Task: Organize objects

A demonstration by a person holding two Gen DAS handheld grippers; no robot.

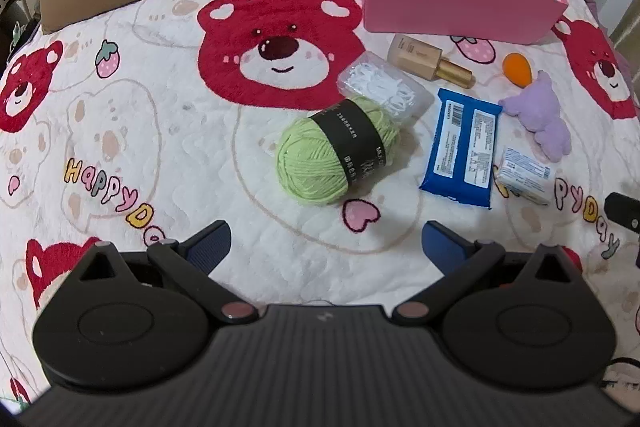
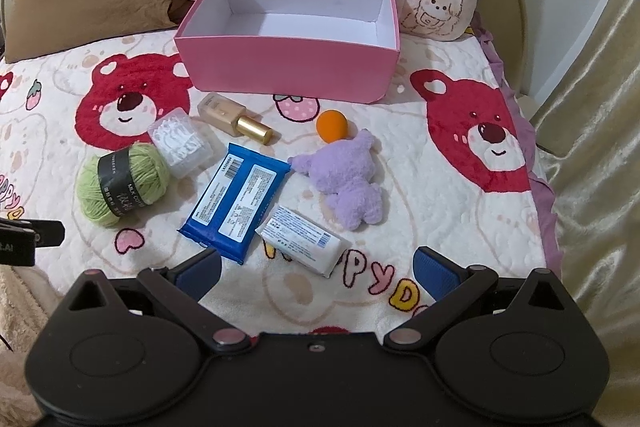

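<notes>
Pink box [image 2: 286, 67] empty, nothing packed yet. Left gripper [image 1: 326, 241] & right gripper [image 2: 318, 267] both wide apart, holding nothing. Next prob: right drops onto white pack [image 2: 302, 239].

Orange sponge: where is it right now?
The orange sponge lies on the bedspread just in front of the pink box, touching the purple plush bear's head, right of the foundation bottle.

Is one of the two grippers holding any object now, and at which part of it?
Nothing is held. The left gripper and the right gripper both stand open above the blanket, with nothing between their fingers.
</notes>
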